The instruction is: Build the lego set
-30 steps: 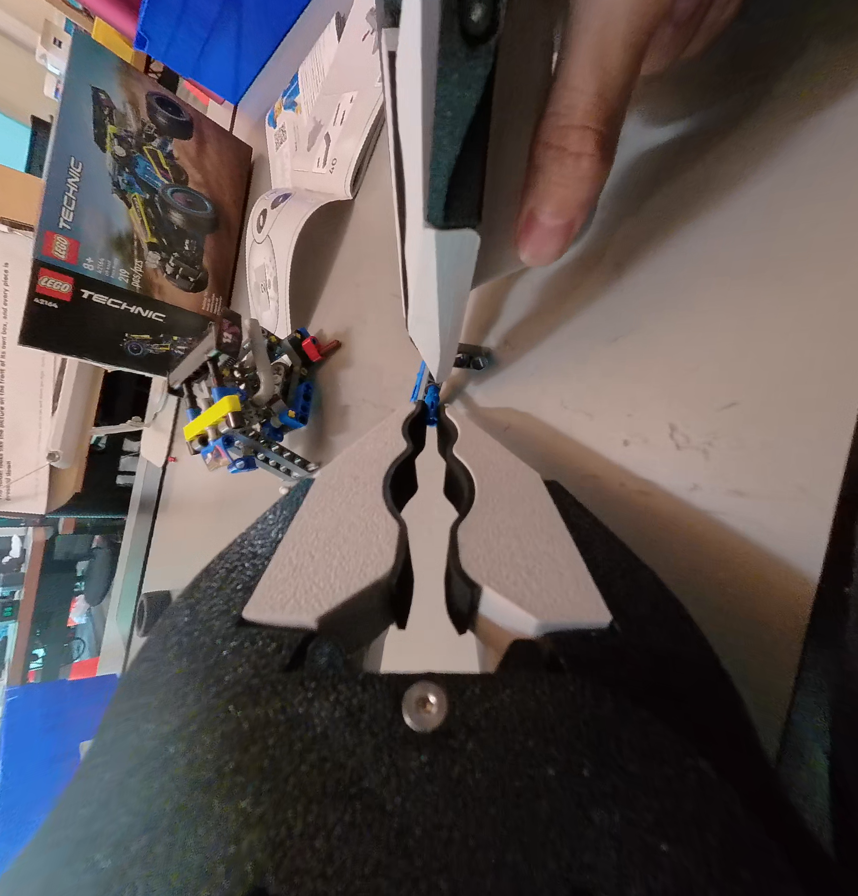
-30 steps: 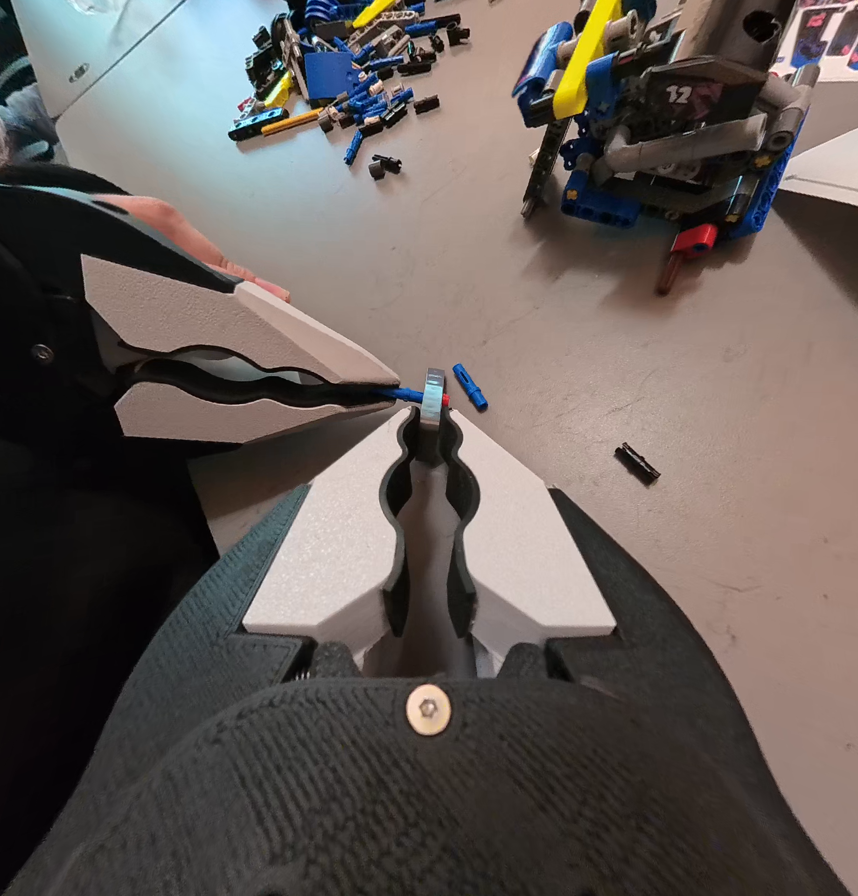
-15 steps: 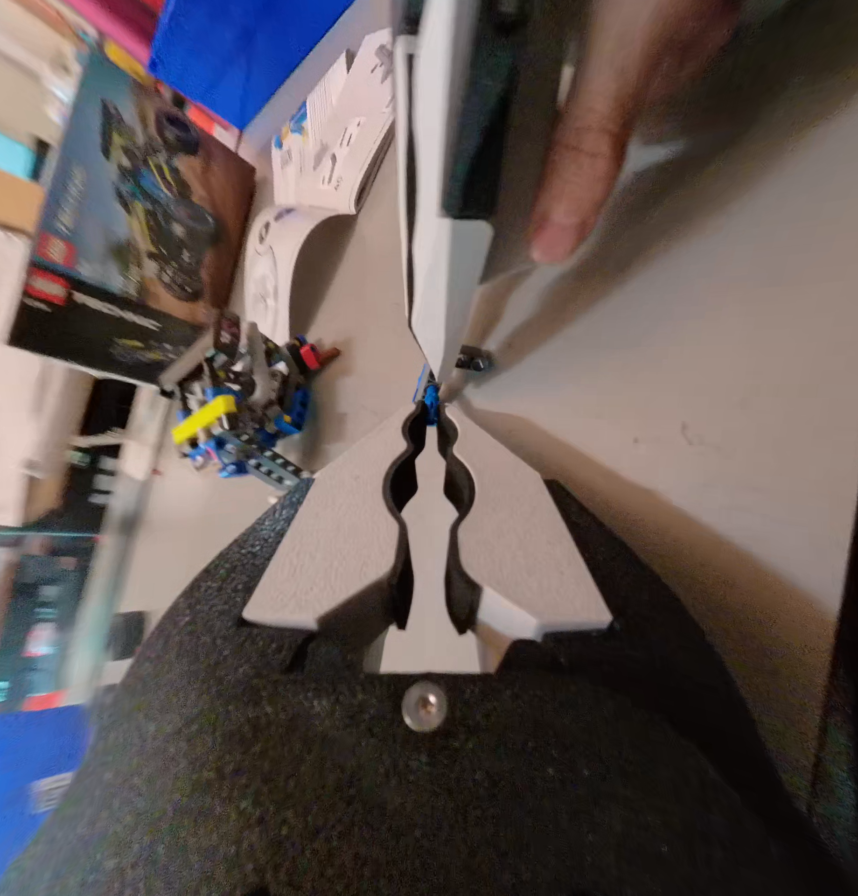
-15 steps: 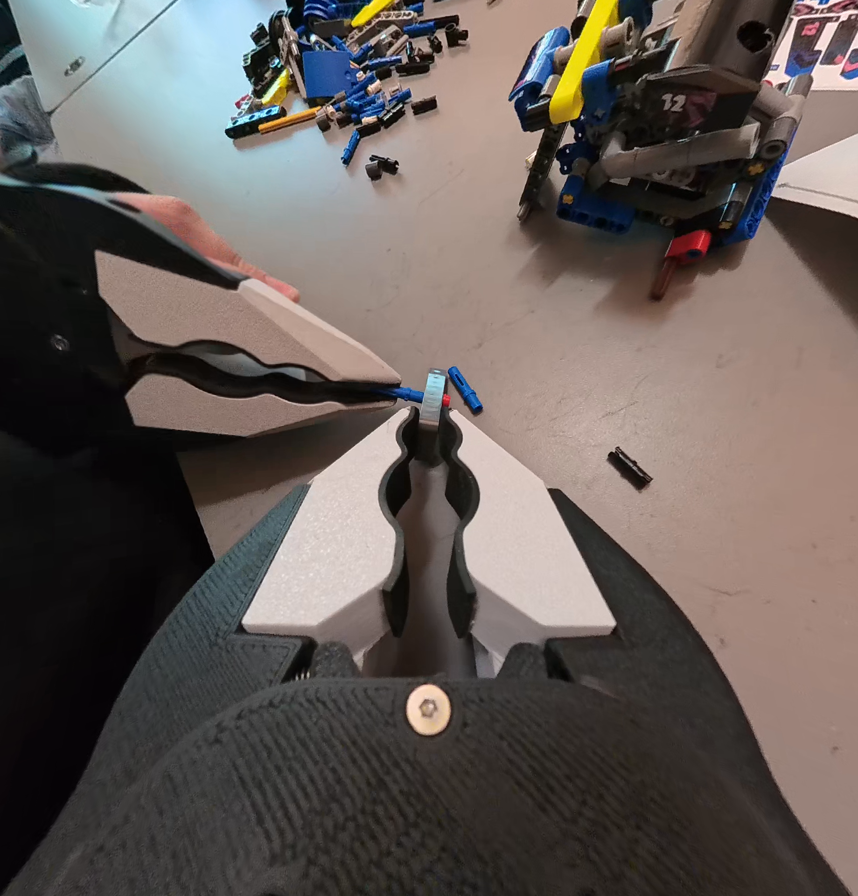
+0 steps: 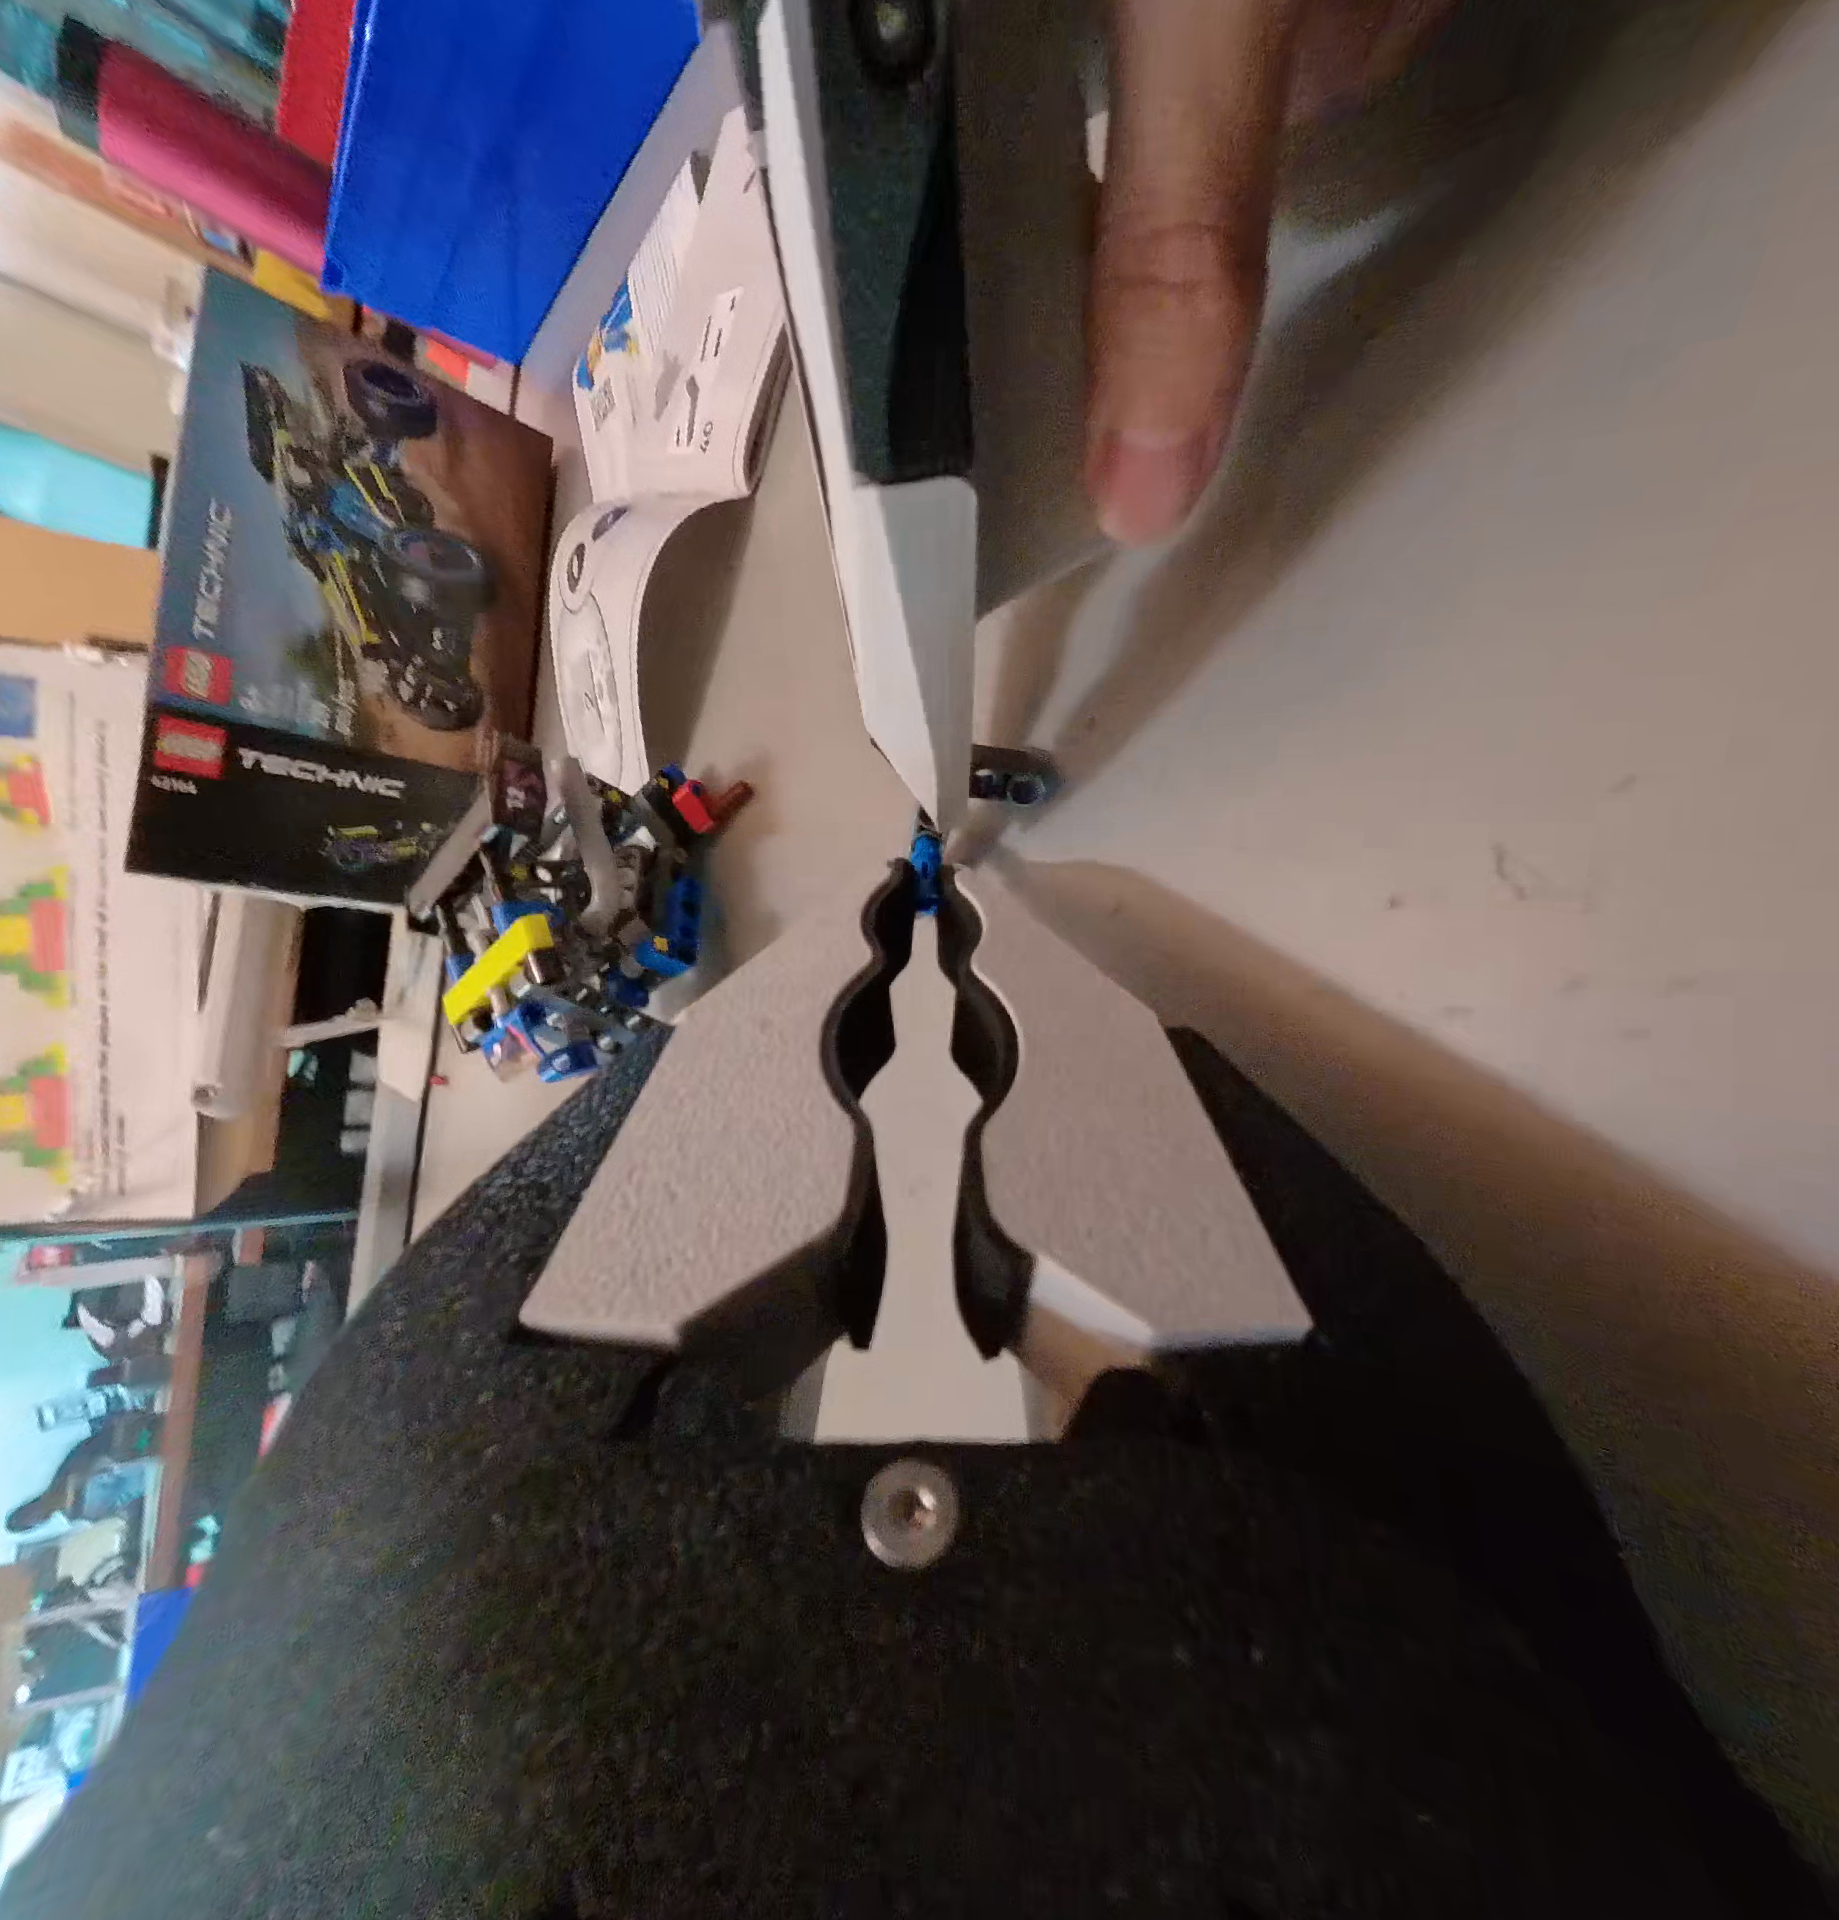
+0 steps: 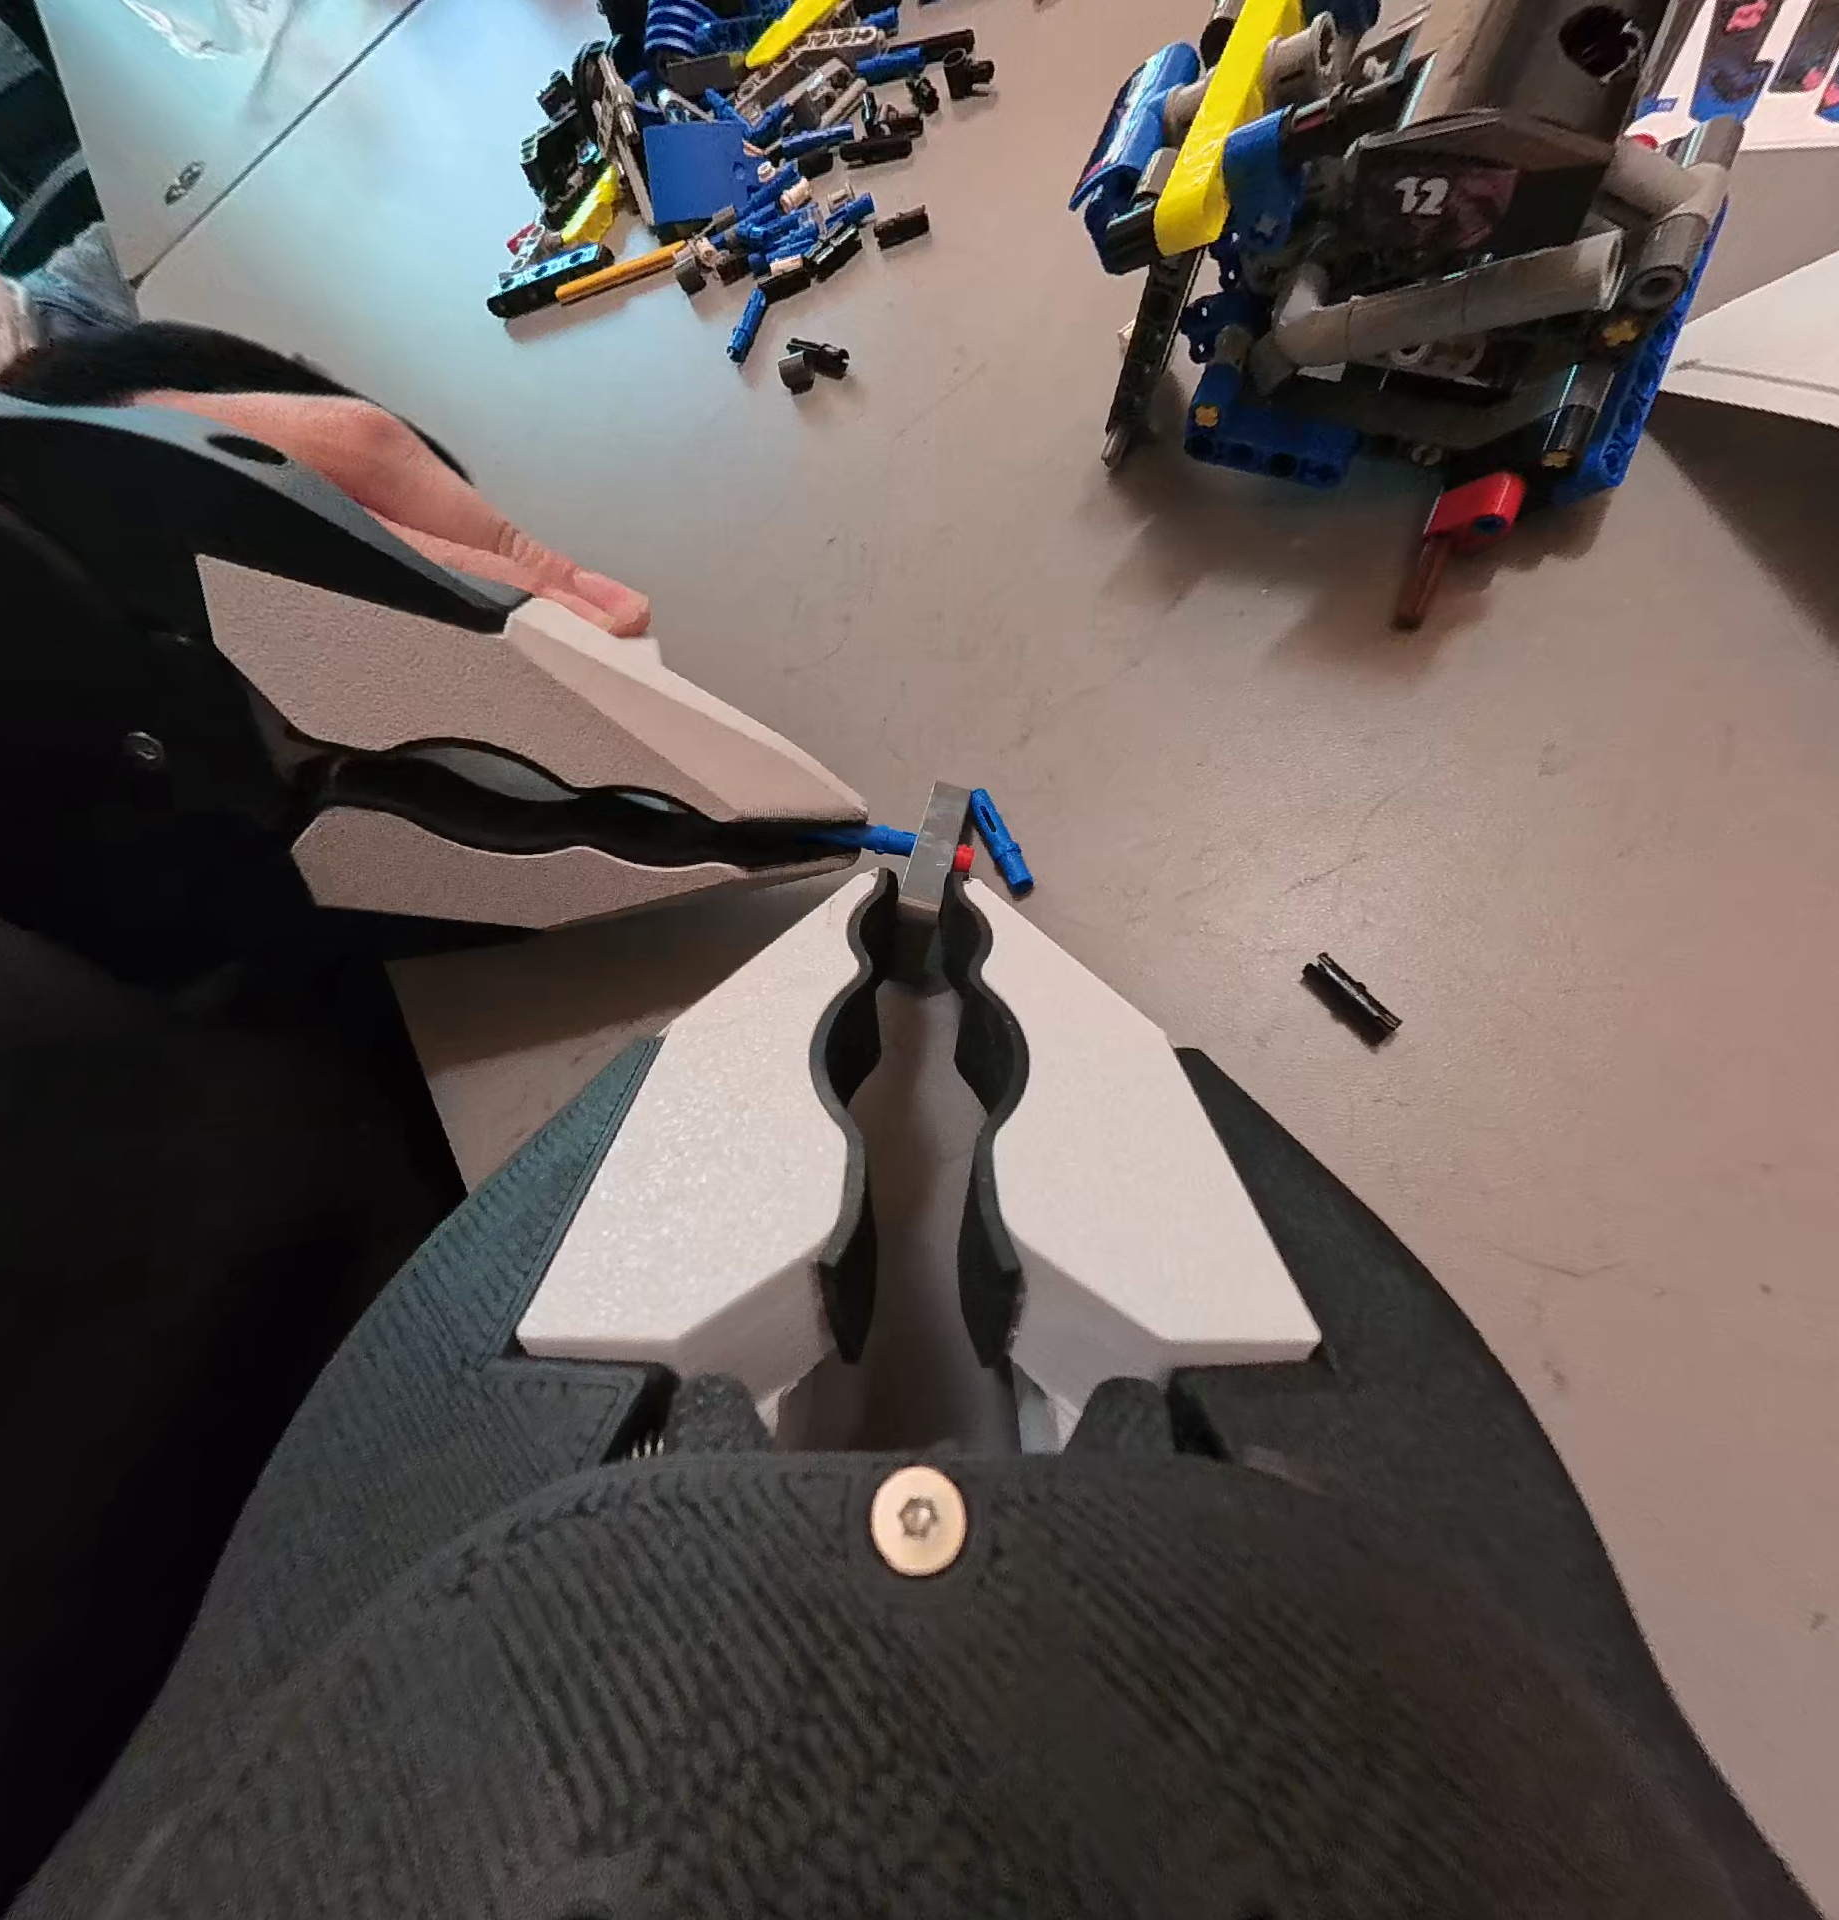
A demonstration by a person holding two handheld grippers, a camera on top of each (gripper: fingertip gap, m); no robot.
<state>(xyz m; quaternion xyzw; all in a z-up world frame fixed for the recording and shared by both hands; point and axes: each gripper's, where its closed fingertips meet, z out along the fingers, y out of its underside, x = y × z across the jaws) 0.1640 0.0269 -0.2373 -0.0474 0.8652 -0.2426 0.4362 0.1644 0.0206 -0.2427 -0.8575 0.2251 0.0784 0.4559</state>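
Unmoved – blue pin (image 6: 861, 837) horizontal, tip in upright grey beam (image 6: 934, 844).

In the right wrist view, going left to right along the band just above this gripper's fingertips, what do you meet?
left gripper → blue pin it pinches → grey beam held by the right gripper → loose blue pin on the table → black pin
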